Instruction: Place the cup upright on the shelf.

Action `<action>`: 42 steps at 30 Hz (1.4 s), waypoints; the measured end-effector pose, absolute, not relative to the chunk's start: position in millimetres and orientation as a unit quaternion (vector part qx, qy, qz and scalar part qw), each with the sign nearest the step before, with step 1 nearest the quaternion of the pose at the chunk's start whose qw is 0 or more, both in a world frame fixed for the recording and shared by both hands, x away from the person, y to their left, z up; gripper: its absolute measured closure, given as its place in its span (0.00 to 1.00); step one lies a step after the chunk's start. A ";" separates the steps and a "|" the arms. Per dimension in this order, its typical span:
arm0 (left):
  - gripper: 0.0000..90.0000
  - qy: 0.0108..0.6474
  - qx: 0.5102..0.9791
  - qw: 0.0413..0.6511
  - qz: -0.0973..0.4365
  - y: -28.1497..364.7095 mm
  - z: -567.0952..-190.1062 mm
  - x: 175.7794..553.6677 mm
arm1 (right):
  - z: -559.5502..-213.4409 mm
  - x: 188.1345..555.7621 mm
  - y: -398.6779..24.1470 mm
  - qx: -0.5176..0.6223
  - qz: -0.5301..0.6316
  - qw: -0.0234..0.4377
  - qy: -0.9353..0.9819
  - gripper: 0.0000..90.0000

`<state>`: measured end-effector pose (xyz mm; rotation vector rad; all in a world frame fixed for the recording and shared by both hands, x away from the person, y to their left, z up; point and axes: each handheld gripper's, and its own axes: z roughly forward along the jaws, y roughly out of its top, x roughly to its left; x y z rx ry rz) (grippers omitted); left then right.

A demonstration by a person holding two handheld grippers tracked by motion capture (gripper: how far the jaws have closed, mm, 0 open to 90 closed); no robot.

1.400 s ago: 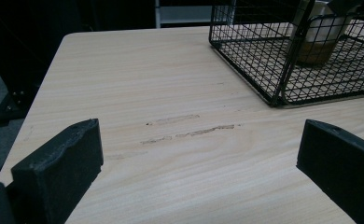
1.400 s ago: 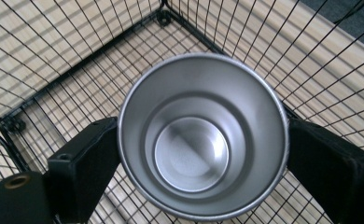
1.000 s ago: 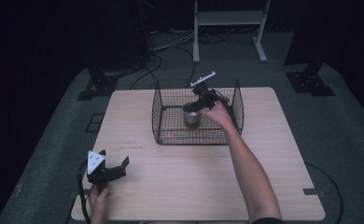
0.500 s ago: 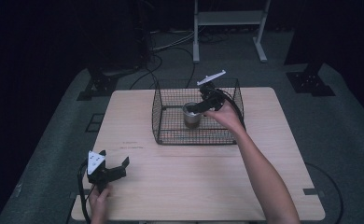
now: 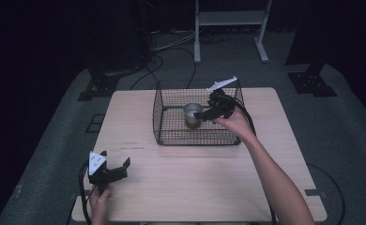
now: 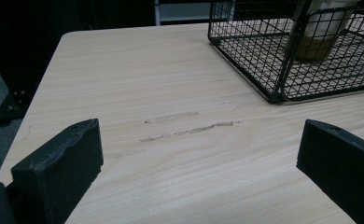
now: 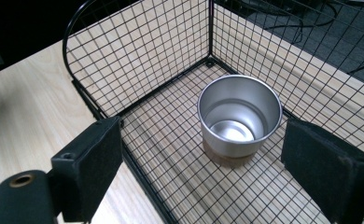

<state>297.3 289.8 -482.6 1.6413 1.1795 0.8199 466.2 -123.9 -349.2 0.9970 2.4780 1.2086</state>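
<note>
A steel cup (image 5: 192, 114) with a tan base stands upright inside a black wire basket (image 5: 171, 140) at the table's far middle. My right gripper (image 5: 201, 114) hovers over the basket just right of the cup. Its jaws have just been closing a little, but they stand apart with nothing between them. In the right gripper view the cup (image 7: 240, 119) sits beyond the right gripper (image 7: 203, 158) on the basket's mesh floor (image 7: 180, 182). My left gripper (image 5: 114, 158) rests open at the near left of the table. In the left gripper view the left gripper (image 6: 199, 158) faces bare wood, with the basket (image 6: 245, 51) and cup (image 6: 318, 32) farther off.
The light wooden table (image 5: 195, 187) has faint scuff marks (image 6: 189, 128) ahead of the left gripper. Cables and metal stand legs (image 5: 197, 51) lie on the dark floor behind the table. A cable (image 5: 249, 119) trails from the right gripper over the basket's right side.
My right gripper has lifted and drawn back to the right, away from the cup, which stays put in the basket. The left gripper has not moved.
</note>
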 end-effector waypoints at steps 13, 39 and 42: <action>0.00 0.479 0.668 0.461 0.334 289.4 -482.7 297.6 | -355.0 449.0 -137.4 0.330 0.414 0.100 0.843 0.14; 0.00 0.478 0.669 0.459 0.336 288.1 -483.0 297.9 | -359.7 416.8 -173.1 0.334 0.431 0.099 0.832 0.14; 0.00 0.478 0.670 0.458 0.336 288.0 -482.9 297.9 | -361.5 413.2 -176.7 0.335 0.431 0.097 0.832 0.14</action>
